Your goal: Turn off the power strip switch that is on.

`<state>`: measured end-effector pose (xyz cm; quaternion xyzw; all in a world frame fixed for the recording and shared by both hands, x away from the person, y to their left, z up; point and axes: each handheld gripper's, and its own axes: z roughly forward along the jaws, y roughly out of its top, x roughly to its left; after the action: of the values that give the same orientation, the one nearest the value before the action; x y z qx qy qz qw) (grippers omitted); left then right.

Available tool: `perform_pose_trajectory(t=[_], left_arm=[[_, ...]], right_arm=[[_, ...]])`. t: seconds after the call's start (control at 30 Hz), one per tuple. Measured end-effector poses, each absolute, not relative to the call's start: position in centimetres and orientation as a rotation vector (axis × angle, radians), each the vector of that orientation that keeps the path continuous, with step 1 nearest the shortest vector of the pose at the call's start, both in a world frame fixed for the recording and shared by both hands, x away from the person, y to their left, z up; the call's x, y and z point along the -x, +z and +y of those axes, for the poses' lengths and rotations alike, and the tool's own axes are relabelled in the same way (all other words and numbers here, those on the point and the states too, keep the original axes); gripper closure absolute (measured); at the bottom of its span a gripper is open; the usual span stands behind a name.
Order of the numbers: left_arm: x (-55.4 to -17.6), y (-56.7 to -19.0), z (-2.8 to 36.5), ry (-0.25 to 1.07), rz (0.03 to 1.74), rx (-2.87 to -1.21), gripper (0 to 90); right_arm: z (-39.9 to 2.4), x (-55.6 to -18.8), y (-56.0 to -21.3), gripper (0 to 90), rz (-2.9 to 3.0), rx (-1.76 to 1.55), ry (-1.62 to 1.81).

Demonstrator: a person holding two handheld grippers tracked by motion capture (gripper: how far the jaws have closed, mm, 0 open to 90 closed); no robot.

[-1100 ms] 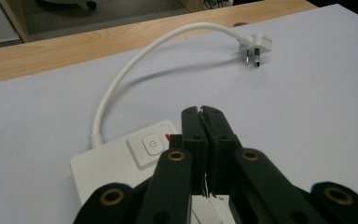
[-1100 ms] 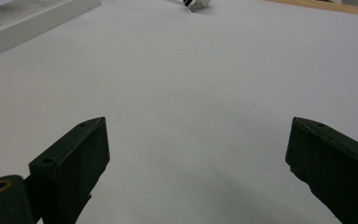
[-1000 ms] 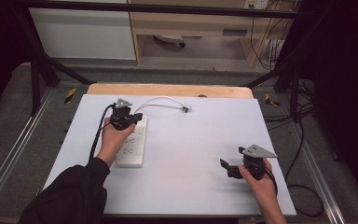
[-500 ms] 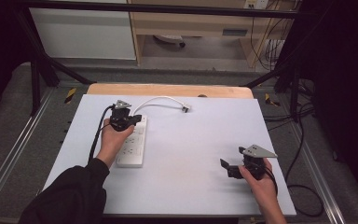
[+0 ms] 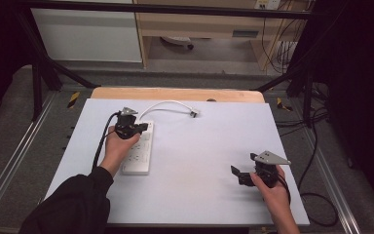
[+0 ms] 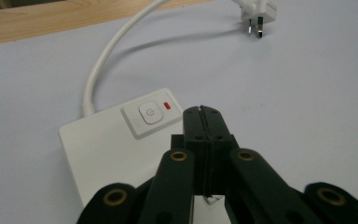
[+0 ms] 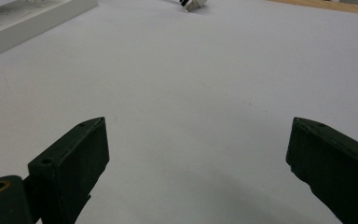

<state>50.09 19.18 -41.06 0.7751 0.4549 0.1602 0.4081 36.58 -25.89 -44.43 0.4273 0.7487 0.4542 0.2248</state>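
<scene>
The table [image 5: 214, 161] carries a white power strip [image 5: 139, 151] at nine o'clock, its cable [image 5: 168, 104] curling toward twelve to the plug [image 5: 194, 113]. The left gripper [image 6: 201, 112], fingers closed on nothing, hovers by the strip's switch [image 6: 150, 113]; pressing it looks like the next move. The right gripper [image 5: 238, 175] waits at four o'clock, fingers open.

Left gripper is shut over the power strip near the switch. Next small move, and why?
Probably ease the left gripper down and slightly toward the power button of the power strip. Its jaws are shut with nothing between them, tips beside the switch panel, so a closed-tip press looks set up. The right gripper is open, apart.
</scene>
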Motion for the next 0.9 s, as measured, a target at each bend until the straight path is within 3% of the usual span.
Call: perform_pose_trajectory(t=[0.9], left_arm=[[-49.0,-42.0,18.7,0.367,1.123,-2.021,90.0]], right_arm=[[-25.8,-36.6,-44.4,5.9,2.070,-1.182,1.247]])
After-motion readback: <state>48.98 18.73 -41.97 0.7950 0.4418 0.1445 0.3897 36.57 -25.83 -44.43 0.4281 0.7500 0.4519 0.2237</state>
